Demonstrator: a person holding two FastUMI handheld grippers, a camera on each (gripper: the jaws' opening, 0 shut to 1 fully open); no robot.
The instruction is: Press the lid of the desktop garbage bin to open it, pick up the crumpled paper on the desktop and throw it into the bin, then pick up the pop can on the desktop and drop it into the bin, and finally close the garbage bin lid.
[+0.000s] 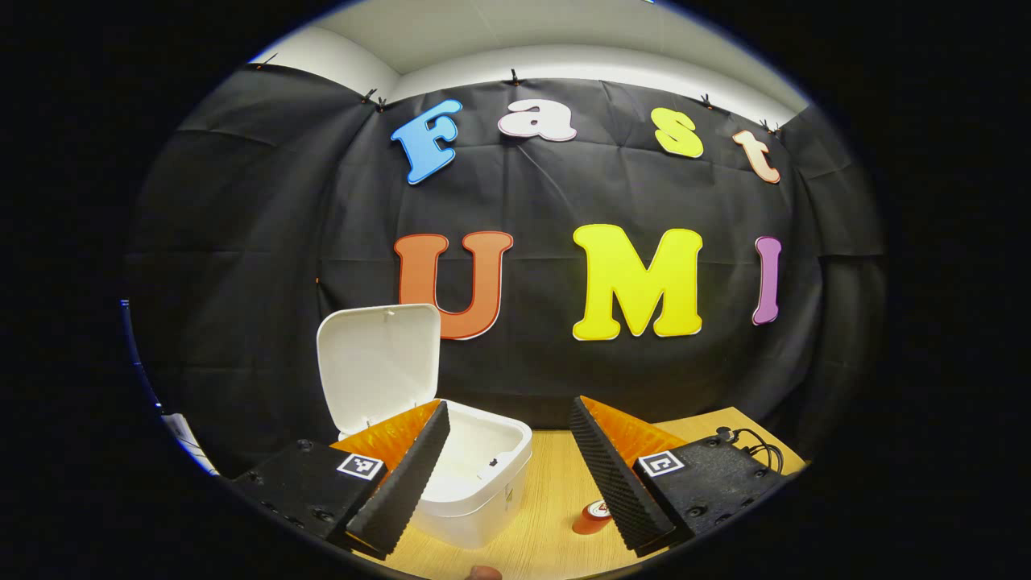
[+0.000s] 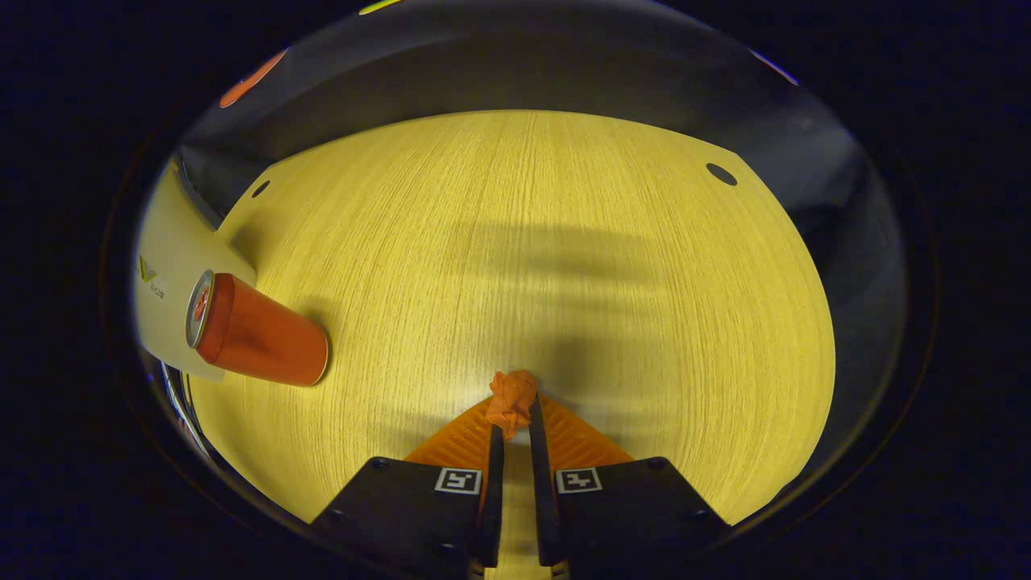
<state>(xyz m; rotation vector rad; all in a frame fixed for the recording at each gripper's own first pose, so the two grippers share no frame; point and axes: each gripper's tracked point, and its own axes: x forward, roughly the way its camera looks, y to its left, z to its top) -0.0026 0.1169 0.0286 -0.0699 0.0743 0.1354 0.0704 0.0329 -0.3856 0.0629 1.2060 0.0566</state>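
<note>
Our right gripper [image 2: 512,419] is clamped on the paper [image 2: 512,405], both fingers pressing the crumpled wad at their tips, above the bare table [image 2: 532,242]. Off to that view's left the can [image 2: 258,330] stands upright on the wood, just beside the bin, whose pale wall shows behind it. Our left gripper [image 1: 509,439] hangs with its fingers spread wide, holding nothing. Past its left finger sits the bin [image 1: 483,475], its lid [image 1: 378,362] raised upright. The can's top peeks out by the right finger.
</note>
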